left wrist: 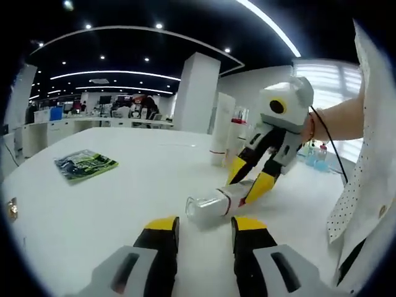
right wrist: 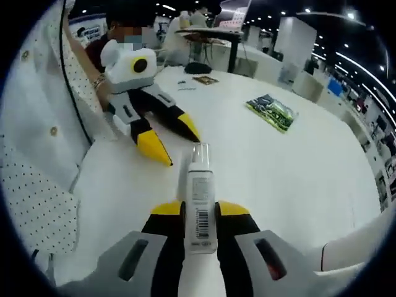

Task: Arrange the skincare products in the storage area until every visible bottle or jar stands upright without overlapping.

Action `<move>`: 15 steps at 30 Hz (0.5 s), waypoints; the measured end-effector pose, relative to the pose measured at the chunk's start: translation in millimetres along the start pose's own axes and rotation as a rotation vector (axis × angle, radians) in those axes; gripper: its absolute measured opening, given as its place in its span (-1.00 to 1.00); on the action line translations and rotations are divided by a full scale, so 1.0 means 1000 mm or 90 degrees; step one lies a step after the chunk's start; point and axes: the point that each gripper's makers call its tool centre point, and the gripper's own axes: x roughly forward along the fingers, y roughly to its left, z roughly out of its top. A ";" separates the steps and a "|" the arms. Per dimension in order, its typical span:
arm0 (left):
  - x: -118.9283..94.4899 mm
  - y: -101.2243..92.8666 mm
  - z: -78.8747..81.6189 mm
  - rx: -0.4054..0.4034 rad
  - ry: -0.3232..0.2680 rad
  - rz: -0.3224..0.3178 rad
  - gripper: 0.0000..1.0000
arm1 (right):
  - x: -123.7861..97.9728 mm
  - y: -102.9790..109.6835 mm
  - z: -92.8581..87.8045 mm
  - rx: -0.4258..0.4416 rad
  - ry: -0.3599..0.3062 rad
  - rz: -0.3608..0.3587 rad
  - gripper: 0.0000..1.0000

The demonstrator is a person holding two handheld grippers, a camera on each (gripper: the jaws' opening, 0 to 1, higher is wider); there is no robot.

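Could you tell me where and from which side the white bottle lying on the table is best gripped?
Grip the white plastic bottle with the clear cap across its label-bearing body, from the base end, as the right gripper does. It lies flat on the white table, so its round sides are exposed to the jaws.

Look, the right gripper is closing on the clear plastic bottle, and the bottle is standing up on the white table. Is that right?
Not quite. The right gripper does have its yellow-tipped jaws around the clear plastic bottle, but the bottle is lying on its side on the white table, not standing. The left gripper view shows it flat too.
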 end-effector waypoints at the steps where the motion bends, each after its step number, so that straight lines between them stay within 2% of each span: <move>1: 0.001 -0.003 0.000 0.009 0.004 -0.010 -0.28 | 0.000 0.003 -0.001 -0.013 0.006 0.009 -0.65; 4: 0.005 -0.011 -0.008 0.040 0.034 -0.030 -0.25 | -0.001 0.009 -0.004 -0.047 0.018 0.034 -0.65; 7: 0.008 -0.026 -0.012 0.070 0.049 -0.074 -0.26 | 0.000 0.013 -0.004 -0.056 0.019 0.048 -0.64; 8: 0.009 -0.031 -0.017 0.090 0.067 -0.091 -0.28 | 0.001 0.014 -0.004 -0.064 0.019 0.054 -0.64; 10: 0.010 -0.030 -0.018 0.096 0.067 -0.081 -0.36 | 0.001 0.016 -0.004 -0.072 0.025 0.061 -0.64; 12: 0.013 -0.026 -0.015 0.084 0.064 -0.091 -0.44 | 0.002 0.018 -0.005 -0.084 0.030 0.063 -0.64; 15: 0.012 -0.026 -0.015 0.096 0.086 -0.099 -0.51 | 0.002 0.018 -0.006 -0.071 0.026 0.056 -0.63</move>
